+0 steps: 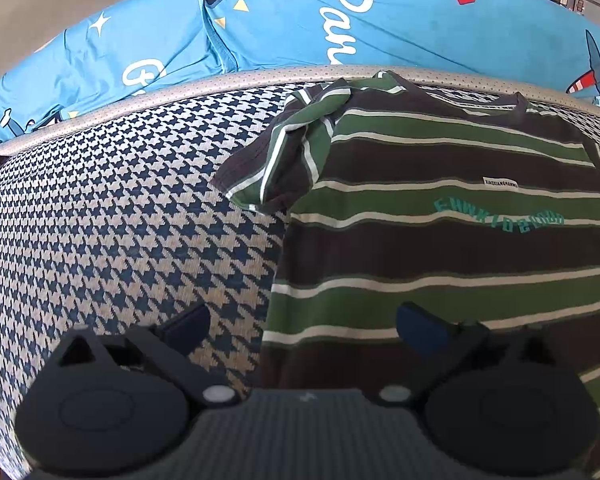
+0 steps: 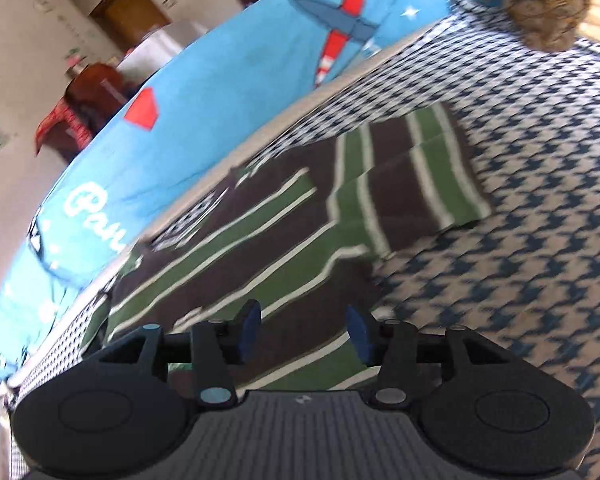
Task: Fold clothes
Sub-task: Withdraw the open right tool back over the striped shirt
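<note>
A green, brown and white striped T-shirt (image 1: 440, 248) lies flat, front up, on a houndstooth-patterned mat (image 1: 120, 208). Its left sleeve (image 1: 284, 152) is crumpled and bunched near the shoulder. My left gripper (image 1: 304, 328) is open above the shirt's left side edge, with nothing between its blue pads. In the blurred, tilted right wrist view the same shirt (image 2: 260, 232) stretches away, its right sleeve (image 2: 420, 176) spread flat. My right gripper (image 2: 304, 332) hangs open over the shirt's body near its right edge, holding nothing.
A blue quilt (image 1: 340, 24) with planes and white lettering lies bunched along the far rim of the mat. A brown furry object (image 2: 548, 4) sits at the far right corner. Bare houndstooth mat (image 2: 520, 260) extends on both sides of the shirt.
</note>
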`<state>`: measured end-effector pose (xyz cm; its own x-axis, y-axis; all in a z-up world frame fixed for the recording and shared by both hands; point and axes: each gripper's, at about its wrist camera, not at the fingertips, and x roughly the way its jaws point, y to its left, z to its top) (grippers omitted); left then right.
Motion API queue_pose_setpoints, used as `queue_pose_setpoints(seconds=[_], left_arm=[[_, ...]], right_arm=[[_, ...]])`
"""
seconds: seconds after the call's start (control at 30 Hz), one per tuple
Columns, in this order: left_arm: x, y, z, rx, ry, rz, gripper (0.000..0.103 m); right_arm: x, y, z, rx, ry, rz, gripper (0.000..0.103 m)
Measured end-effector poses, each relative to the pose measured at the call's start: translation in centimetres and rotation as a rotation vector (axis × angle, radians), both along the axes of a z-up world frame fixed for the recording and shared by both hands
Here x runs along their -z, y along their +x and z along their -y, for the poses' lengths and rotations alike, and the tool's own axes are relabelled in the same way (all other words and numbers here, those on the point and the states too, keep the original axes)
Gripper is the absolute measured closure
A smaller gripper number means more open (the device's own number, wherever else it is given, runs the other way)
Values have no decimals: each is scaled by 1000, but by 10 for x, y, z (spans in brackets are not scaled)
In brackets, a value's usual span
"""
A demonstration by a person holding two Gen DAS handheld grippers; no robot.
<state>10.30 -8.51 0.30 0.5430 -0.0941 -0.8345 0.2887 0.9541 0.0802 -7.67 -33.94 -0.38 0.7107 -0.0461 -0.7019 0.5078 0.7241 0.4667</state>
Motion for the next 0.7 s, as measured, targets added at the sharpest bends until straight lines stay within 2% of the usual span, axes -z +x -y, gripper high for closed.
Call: queue_pose_setpoints(seconds=[0.33, 0.5, 0.7], left_arm=[[4, 4, -2, 8, -28, -3, 0], [12, 10, -6, -2, -45, -10, 0], [16, 19, -15, -21, -40, 44, 0]], right_arm=[[9, 30, -68, -241, -4, -18, 52], [17, 38, -87, -292, 16, -40, 52], [22, 40, -101, -336, 23, -67, 52]])
